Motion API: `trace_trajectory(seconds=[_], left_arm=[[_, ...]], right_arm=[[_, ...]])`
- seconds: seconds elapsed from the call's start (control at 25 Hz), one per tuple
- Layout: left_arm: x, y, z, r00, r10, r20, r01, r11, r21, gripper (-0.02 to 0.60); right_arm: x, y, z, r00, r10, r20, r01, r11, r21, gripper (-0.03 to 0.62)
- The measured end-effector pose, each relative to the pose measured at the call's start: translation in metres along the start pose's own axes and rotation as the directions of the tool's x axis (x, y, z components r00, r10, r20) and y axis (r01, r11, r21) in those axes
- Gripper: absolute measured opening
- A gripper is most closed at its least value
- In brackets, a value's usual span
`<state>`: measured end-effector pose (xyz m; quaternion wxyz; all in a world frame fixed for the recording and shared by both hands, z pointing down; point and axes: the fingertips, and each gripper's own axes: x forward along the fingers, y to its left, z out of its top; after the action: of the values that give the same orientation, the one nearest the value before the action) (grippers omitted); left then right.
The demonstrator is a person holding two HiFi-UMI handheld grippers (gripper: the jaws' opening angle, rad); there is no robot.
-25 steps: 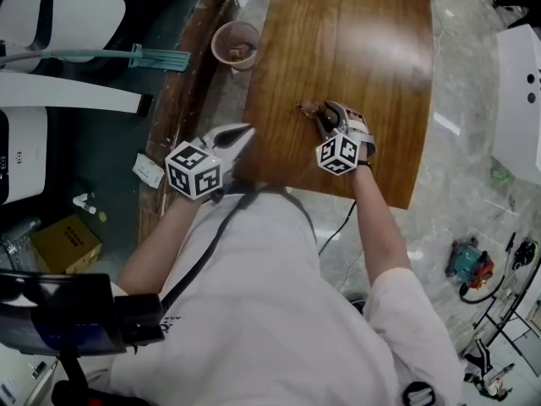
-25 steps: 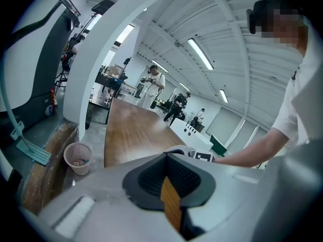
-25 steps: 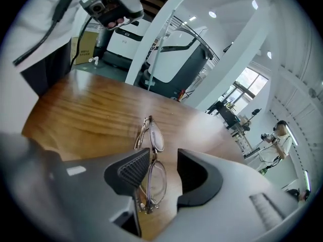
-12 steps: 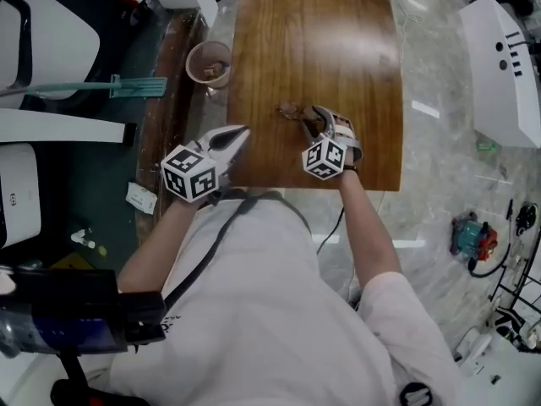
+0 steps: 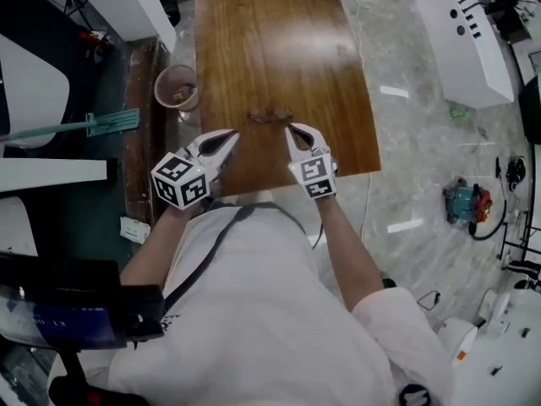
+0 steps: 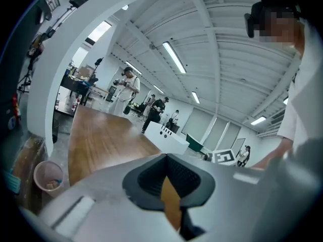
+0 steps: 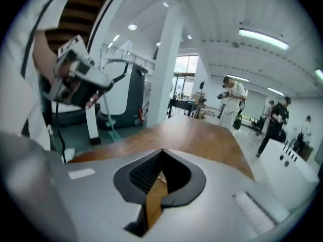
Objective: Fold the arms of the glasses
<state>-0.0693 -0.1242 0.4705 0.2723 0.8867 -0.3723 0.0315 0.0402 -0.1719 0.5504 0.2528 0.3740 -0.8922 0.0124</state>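
Note:
A pair of thin brown glasses (image 5: 270, 115) lies on the wooden table (image 5: 270, 41), a little in from its near edge; I cannot tell how its arms stand. My right gripper (image 5: 292, 129) hovers just short of the glasses, apart from them, with its jaws shut and empty. My left gripper (image 5: 228, 135) floats at the table's near left corner, also shut on nothing. In the left gripper view the left gripper (image 6: 165, 156) shows closed jaws over the tabletop (image 6: 101, 137). The right gripper (image 7: 161, 151) looks the same in its own view, and the glasses are hidden there.
A pinkish cup (image 5: 175, 87) stands off the table's left edge, seen too as the cup (image 6: 48, 178). A green broom (image 5: 101, 123) lies on the floor at left. A white machine (image 5: 461, 32) sits at right. Several people (image 7: 231, 100) stand far off.
The right gripper has left the glasses, pulled back toward me, rolled and shut. The glasses stay on the table. The left gripper rose a little.

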Motion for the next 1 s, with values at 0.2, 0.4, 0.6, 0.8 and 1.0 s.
trace_trajectory(seconds=[0.2,0.4,0.6,0.8,1.0], left_arm=[[0.013,-0.024,0.008,0.998,-0.065,0.003,0.065,0.996,0.057,0.005],[0.017,-0.043,0.013,0.993,-0.116,0.002,0.115,0.989,0.089,0.005],[0.020,-0.052,0.019,0.990,-0.139,0.019,0.137,0.986,0.098,0.005],[0.021,-0.052,0.020,0.991,-0.136,0.023,0.133,0.986,0.097,0.005],[0.017,-0.045,0.016,0.993,-0.113,0.020,0.111,0.991,0.080,0.005]], right_arm=[[-0.048,0.016,0.031,0.990,-0.038,0.133,0.011,0.980,0.198,0.009],[-0.091,0.015,0.066,0.963,-0.113,0.244,0.030,0.947,0.319,0.009],[-0.112,0.008,0.078,0.948,-0.158,0.278,0.051,0.933,0.356,0.008],[-0.110,0.005,0.067,0.956,-0.163,0.242,0.069,0.932,0.355,0.008],[-0.107,0.004,0.064,0.961,-0.154,0.230,0.066,0.935,0.349,0.008]])
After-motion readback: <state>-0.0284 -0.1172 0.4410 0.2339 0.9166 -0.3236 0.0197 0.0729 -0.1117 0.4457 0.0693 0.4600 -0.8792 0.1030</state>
